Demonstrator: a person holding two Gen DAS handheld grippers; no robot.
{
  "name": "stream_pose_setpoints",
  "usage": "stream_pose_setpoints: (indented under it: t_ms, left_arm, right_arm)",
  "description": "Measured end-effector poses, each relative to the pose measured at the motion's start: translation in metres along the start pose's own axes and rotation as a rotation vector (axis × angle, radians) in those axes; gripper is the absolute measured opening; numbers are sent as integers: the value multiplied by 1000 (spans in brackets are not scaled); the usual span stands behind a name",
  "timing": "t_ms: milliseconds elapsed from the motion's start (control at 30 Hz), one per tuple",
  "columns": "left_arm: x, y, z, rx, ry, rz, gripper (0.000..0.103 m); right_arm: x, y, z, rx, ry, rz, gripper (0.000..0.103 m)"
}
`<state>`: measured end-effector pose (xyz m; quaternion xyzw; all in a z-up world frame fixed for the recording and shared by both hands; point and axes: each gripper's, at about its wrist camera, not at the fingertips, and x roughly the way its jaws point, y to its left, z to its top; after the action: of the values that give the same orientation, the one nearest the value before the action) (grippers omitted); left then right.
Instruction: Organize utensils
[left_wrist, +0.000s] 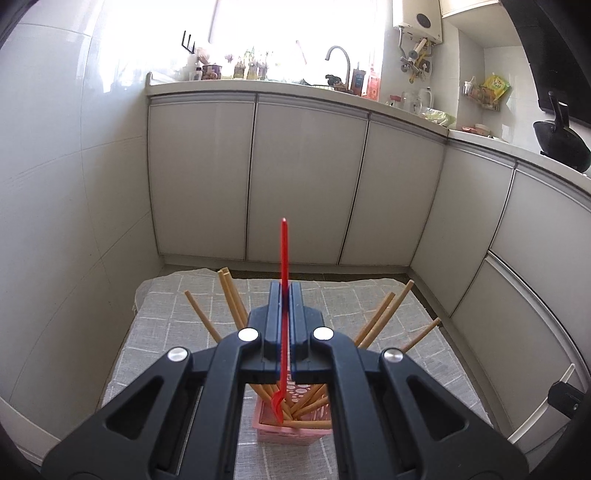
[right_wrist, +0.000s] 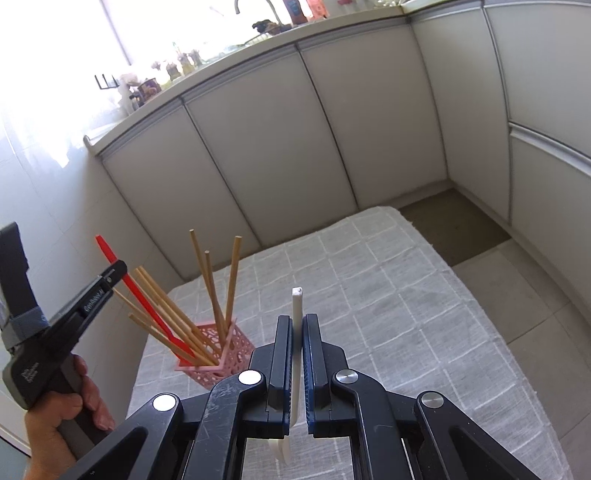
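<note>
While the pink holder (right_wrist: 218, 354) stands on the cloth-covered desk (right_wrist: 388, 295) near its left side, a sheaf of wooden chopsticks (right_wrist: 207, 295) fans out of it in several directions, some leaning left, a few nearly upright. A red plastic utensil (left_wrist: 283, 280) is clamped between the closed left tongs (left_wrist: 284, 291); in the left wrist view its handle juts forward past the fingertips and its curved working end hangs back under the jaws, right over the holder's mouth among the chopsticks. In the right wrist view the same red piece slants down with its lower end inside the holder, and the left tongs bite it high on the handle. A hand (right_wrist: 62, 417) wraps the grip of that left tool at the lower left edge.

The right tongs (right_wrist: 297, 321) are closed on a white plastic utensil (right_wrist: 296, 332), whose squared handle end sticks up beyond the fingertips and whose other end curves out below the jaws. They sit to the right of the holder, apart from it, above the checked grey cloth.

Beyond the desk, pale cabinet doors (left_wrist: 306, 177) run along under a countertop (left_wrist: 258, 86) carrying a faucet (left_wrist: 338, 61), bottles and small jars before a bright window. A dark pan (left_wrist: 563, 142) rests at the far right of the left view.
</note>
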<state>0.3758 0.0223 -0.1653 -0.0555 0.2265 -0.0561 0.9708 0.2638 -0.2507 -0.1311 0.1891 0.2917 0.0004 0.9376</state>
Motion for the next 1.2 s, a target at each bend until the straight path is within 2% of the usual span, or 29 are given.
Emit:
stream_pose_setpoints:
  t_ms: [233, 267, 333, 467, 600, 800, 933, 1067, 1200]
  left_arm:
    - [8, 4, -2, -24, 31, -20, 5]
    - [7, 6, -1, -27, 35, -21, 9]
    - [2, 10, -1, -46, 38, -24, 27]
    - [-16, 20, -3, -58, 60, -23, 31]
    - [-44, 38, -20, -92, 117, -2, 48]
    - [-75, 59, -52, -106, 238, 74, 51]
    - [-88, 73, -68, -144, 300, 135, 59]
    - [-86, 85, -79, -194, 335, 131, 62]
    - [-79, 93, -81, -187, 341, 151, 62]
  right_arm:
    - [3, 0, 1, 8, 12, 2, 5]
    - [4, 1, 1, 9, 14, 3, 5]
    - [5, 3, 0, 9, 15, 7, 5]
    - [5, 10, -2, -2, 13, 17, 5]
    - [5, 21, 2, -38, -15, 31, 5]
    - [14, 48, 22, -75, -73, 99, 5]
    - [22, 74, 42, -125, -122, 155, 5]
    - [35, 102, 63, -174, -156, 211, 5]
    - [66, 132, 71, -274, -166, 193, 5]
